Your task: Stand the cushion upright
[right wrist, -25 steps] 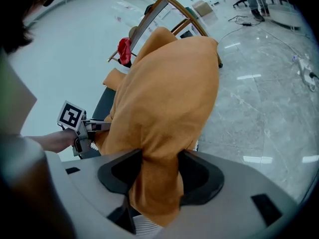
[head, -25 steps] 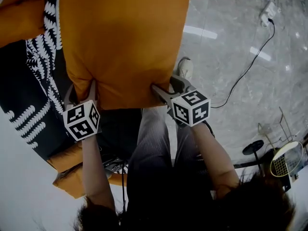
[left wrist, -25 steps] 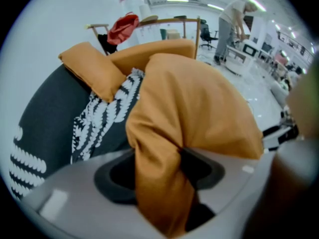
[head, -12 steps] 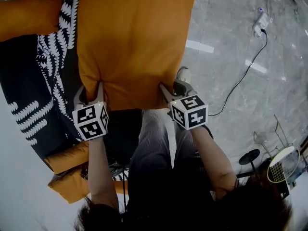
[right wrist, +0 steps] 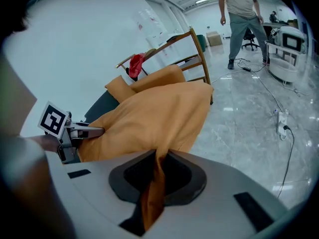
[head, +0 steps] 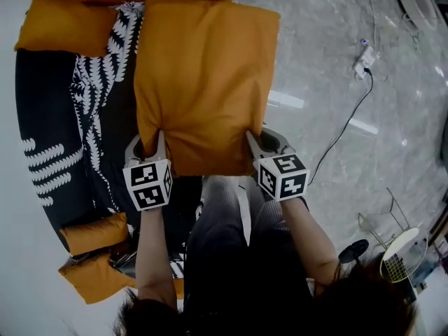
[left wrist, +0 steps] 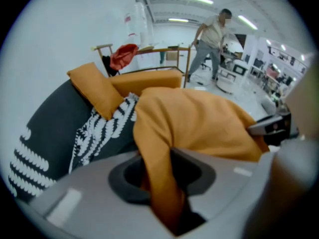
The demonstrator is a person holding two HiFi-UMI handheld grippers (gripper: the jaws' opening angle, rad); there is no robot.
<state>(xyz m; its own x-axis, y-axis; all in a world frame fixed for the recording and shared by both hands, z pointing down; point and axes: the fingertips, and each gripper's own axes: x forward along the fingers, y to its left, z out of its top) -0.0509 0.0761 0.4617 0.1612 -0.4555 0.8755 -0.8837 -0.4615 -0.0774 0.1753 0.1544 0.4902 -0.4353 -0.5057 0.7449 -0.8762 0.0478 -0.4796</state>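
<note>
I'm counting five orange cushions [head: 65, 23] in the head view: the big cushion [head: 203, 82] at centre, two at the upper left, two at the lower left. Two grippers are showing, the left gripper [head: 148, 145] and the right gripper [head: 266, 142]. One power strip [head: 362, 60] is lying at the upper right.

no words or numbers i can read. my left gripper [head: 147, 148] and right gripper [head: 264, 144] carry only black-and-white square markers; the sheet [left wrist: 133, 22] on the far wall is too blurred.
</note>
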